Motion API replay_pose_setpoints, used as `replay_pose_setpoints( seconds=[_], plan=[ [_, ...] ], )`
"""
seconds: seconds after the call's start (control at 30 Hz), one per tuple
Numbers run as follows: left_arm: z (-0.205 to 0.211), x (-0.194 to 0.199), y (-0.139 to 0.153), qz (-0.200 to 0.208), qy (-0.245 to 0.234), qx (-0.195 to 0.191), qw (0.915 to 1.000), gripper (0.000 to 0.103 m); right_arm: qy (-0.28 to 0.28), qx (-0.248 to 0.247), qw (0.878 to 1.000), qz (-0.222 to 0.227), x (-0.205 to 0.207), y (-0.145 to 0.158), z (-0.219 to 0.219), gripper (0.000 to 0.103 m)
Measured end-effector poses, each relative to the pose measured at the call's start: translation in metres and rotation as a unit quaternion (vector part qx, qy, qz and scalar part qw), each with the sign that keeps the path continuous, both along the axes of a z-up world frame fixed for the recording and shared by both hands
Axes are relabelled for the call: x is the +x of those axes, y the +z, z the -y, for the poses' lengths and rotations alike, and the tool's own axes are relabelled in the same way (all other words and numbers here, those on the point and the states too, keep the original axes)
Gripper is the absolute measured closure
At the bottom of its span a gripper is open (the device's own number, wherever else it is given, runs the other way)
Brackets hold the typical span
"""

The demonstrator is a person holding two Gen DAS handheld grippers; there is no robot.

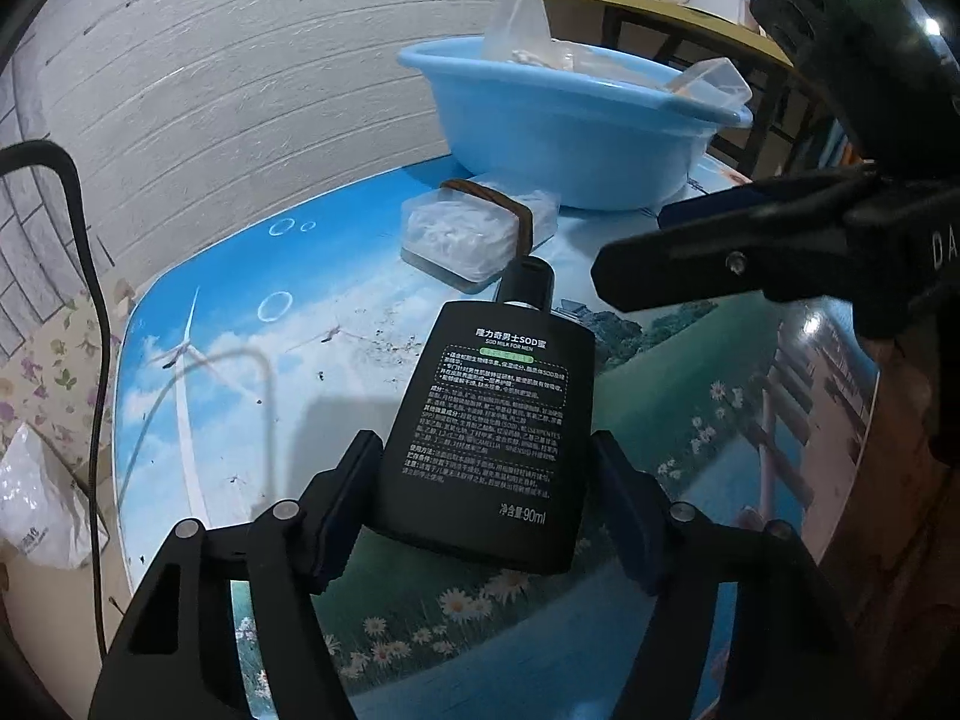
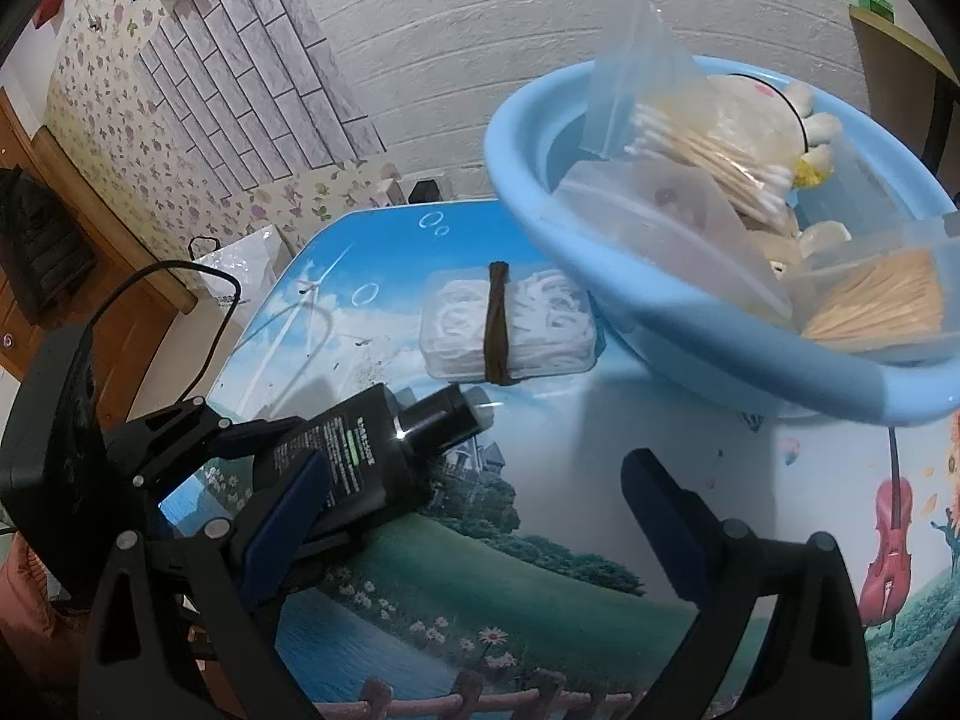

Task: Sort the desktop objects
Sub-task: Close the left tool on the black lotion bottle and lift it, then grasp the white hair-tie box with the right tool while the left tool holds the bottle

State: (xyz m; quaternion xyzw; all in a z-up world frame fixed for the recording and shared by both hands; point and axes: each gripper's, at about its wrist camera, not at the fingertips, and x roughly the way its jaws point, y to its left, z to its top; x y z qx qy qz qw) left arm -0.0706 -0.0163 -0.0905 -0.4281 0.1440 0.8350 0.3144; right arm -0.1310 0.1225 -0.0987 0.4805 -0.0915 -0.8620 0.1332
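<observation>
Left gripper clamped on black lotion bottle at frame centre, right gripper apart and empty; bottle looks rigid, light, slick, so hold the flat sides mid-body.

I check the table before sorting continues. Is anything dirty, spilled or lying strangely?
Yes. Dark crumbs or specks are scattered on the table, left of the black bottle, which lies flat between the left gripper's fingers. A clear bag sticks up out of the blue basin.
</observation>
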Motion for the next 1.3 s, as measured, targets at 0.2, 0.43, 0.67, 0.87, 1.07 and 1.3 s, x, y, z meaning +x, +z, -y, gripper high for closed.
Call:
replay_pose_setpoints(
  seconds=[0.2, 0.43, 0.67, 0.87, 1.07, 1.3],
  plan=[
    [-0.004, -0.014, 0.004, -0.017, 0.000, -0.011, 0.9998, 0.018, -0.002, 0.001, 1.000, 0.000, 0.001, 0.000, -0.002, 0.003],
    [-0.026, -0.027, -0.001, 0.004, -0.030, -0.006, 0.9995, 0.015, -0.009, 0.000, 1.000, -0.001, 0.001, 0.000, -0.005, 0.003],
    [-0.017, -0.017, 0.002, -0.005, -0.030, 0.002, 0.9995, 0.040, -0.011, -0.005, 1.000, 0.003, -0.002, -0.001, -0.004, 0.003],
    [0.013, -0.006, 0.002, -0.005, 0.015, 0.000, 0.9999, 0.039, -0.017, -0.014, 1.000, 0.003, -0.003, -0.001, -0.004, 0.003],
    [0.047, -0.002, 0.002, -0.004, 0.070, 0.001, 0.9975, 0.039, -0.019, -0.015, 1.000, 0.011, -0.010, -0.004, 0.009, 0.003],
    [0.047, -0.023, -0.004, -0.006, 0.128, 0.007, 0.9918, 0.039, -0.089, -0.001, 0.996, 0.016, -0.031, -0.011, 0.016, 0.003]
  ],
)
